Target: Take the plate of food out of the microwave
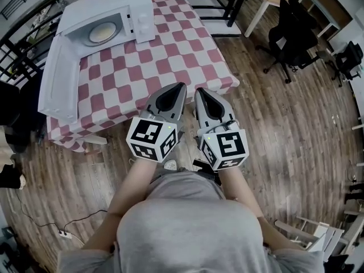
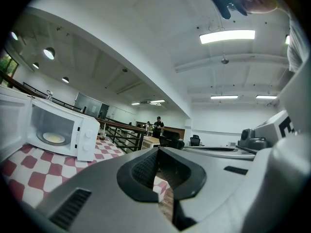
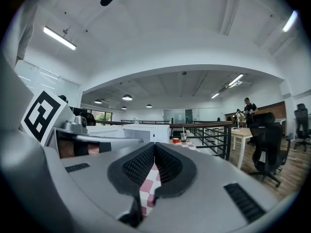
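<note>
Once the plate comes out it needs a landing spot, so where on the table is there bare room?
The checkered cloth is bare from the microwave to the near edge and along the right side. Crowded: the far-left corner, where the microwave sits and its open door runs down the left edge. A cup stands at the far edge.

Head view: from overhead, facing steeply down; desk (image 1: 170,56) upper left, near.
Left gripper view: level along left tool (image 2: 156,152); microwave (image 2: 53,135) at frame's left.
Right gripper view: level along right tool (image 3: 154,147); microwave centre.
Shared: desk, microwave.
</note>
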`<state>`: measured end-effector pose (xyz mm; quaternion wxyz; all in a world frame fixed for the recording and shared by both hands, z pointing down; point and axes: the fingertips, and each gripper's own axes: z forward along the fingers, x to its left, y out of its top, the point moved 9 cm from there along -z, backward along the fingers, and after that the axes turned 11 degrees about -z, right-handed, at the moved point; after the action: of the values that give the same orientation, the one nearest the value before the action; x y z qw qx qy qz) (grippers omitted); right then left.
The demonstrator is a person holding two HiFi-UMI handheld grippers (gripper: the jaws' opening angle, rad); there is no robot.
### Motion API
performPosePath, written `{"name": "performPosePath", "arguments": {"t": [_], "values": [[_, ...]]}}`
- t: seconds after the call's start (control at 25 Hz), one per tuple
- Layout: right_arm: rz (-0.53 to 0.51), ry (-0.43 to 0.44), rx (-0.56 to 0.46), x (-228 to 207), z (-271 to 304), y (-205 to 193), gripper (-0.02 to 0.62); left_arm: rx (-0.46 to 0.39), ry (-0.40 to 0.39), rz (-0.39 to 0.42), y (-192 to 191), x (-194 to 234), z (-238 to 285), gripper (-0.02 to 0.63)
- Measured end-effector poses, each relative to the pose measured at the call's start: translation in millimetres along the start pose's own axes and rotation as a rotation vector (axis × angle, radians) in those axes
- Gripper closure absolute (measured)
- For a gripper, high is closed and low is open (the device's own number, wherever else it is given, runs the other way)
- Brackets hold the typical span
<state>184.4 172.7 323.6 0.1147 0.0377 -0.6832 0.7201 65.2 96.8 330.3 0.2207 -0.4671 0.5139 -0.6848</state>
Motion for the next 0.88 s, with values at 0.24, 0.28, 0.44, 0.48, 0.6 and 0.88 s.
{"name": "performPosePath", "arguments": {"t": [0.24, 0.28, 0.44, 0.48, 0.6, 0.88], "values": [[-0.009, 0.078, -0.019, 18, 31, 8, 0.569, -0.022, 0.041, -0.007, 14, 28, -6, 0.604], [-0.014, 0.091, -0.020, 21, 34, 10, 0.569, -0.027, 0.048, -0.009, 16, 32, -7, 0.604], [-0.007, 0.146, -0.015, 30, 44, 8, 0.569, -0.038, 0.074, -0.019, 17, 43, -13, 0.604], [0.001, 0.155, -0.014, 32, 46, 7, 0.569, -0.041, 0.084, -0.022, 17, 46, -16, 0.604], [0.016, 0.172, -0.013, 37, 56, 5, 0.569, -0.046, 0.118, -0.029, 17, 57, -23, 0.604], [0.015, 0.248, -0.016, 52, 79, 10, 0.569, -0.086, 0.193, -0.035, 26, 78, -39, 0.604]]}}
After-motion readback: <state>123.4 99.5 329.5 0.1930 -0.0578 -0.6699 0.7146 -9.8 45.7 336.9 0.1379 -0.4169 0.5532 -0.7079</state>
